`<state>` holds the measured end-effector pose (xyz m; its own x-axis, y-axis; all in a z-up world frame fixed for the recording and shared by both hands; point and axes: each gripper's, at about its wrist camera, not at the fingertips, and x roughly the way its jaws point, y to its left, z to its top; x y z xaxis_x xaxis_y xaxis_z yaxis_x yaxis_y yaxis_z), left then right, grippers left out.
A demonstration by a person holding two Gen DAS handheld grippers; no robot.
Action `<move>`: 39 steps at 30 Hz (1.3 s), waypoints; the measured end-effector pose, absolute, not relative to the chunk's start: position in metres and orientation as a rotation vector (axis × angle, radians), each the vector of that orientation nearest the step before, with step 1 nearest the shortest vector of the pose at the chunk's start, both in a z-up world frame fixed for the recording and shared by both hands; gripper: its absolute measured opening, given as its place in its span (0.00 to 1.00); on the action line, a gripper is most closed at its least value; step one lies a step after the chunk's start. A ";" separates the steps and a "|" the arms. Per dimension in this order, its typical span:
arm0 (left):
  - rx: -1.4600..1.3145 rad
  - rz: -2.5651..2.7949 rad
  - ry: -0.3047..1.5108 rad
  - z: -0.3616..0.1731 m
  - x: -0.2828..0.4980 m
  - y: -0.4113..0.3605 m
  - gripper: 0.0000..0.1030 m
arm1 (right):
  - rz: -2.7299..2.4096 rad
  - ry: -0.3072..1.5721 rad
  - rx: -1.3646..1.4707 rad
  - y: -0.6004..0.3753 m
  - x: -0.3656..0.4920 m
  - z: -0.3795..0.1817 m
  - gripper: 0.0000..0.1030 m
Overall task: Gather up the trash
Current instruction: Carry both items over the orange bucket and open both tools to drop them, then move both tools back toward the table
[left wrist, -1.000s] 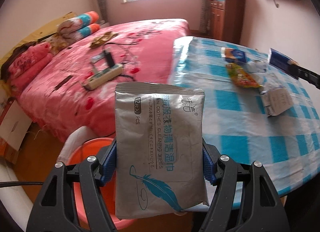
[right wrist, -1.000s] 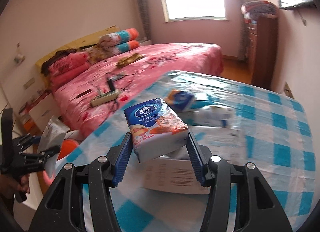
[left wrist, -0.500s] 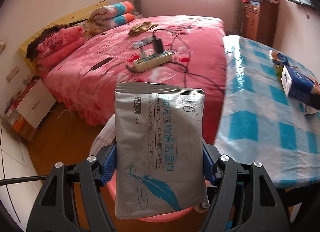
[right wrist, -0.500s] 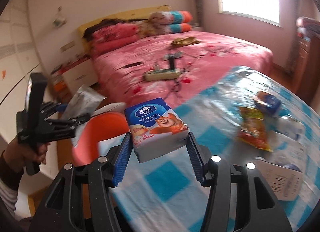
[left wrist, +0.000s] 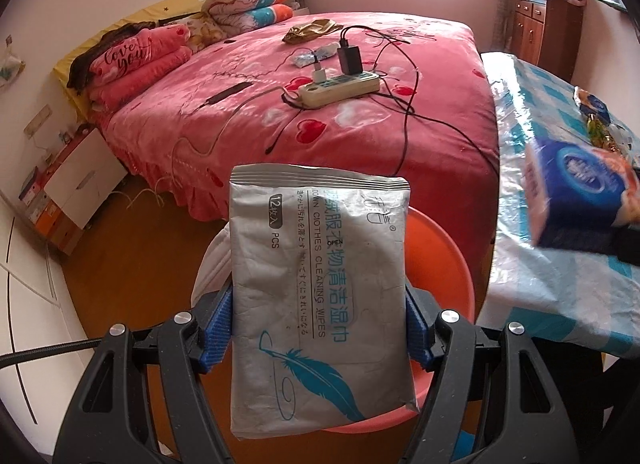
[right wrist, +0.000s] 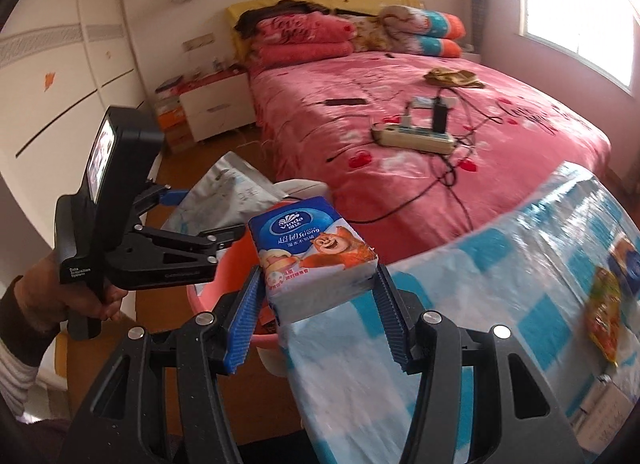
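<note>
My left gripper (left wrist: pixel 318 330) is shut on a silver pack of cleaning wipes (left wrist: pixel 320 296) with a blue feather print, held upright over the orange bin (left wrist: pixel 440 260) on the floor. In the right wrist view the same left gripper (right wrist: pixel 208 216) holds the wipes pack (right wrist: pixel 228 192) above the bin (right wrist: pixel 204 296). My right gripper (right wrist: pixel 320 304) is shut on a blue tissue pack (right wrist: pixel 312 256) with a bear picture, at the table's near corner beside the bin. That tissue pack (left wrist: pixel 580 192) shows blurred at the right of the left wrist view.
The table with a blue checked cloth (right wrist: pixel 500 304) still bears a colourful snack wrapper (right wrist: pixel 604 316) and a paper box (right wrist: pixel 600 408). A pink bed (left wrist: pixel 320 96) with a power strip (left wrist: pixel 340 88) and cables lies behind the bin. Wooden floor (left wrist: pixel 132 256) spreads left.
Both grippers swung left from the table toward the orange bin, keeping their packs. The bin now lies right under the wipes pack, and the tissue pack has reached the table's corner.
</note>
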<state>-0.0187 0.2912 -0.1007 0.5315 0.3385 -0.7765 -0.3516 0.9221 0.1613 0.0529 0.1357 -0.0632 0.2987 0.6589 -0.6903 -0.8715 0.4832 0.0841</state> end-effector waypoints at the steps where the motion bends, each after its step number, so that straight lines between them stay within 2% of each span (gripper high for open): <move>1: -0.019 0.416 0.927 -0.102 -0.018 0.293 0.69 | 1.048 0.736 -0.341 0.141 0.053 -0.065 0.54; 13: -0.040 0.440 0.952 -0.119 -0.014 0.304 0.69 | 1.099 0.724 -0.413 0.185 0.041 -0.086 0.53; 14: -0.035 0.448 0.960 -0.121 -0.013 0.305 0.73 | 1.091 0.724 -0.416 0.186 0.041 -0.088 0.56; 16: -0.020 0.470 0.983 -0.127 -0.012 0.306 0.75 | 1.078 0.734 -0.388 0.182 0.043 -0.091 0.73; 21: -0.026 0.513 1.008 -0.134 -0.013 0.309 0.85 | 1.030 0.750 -0.291 0.155 0.053 -0.088 0.87; 39: -0.032 0.478 0.928 -0.104 -0.009 0.281 0.86 | 0.861 0.752 -0.119 0.074 0.056 -0.081 0.90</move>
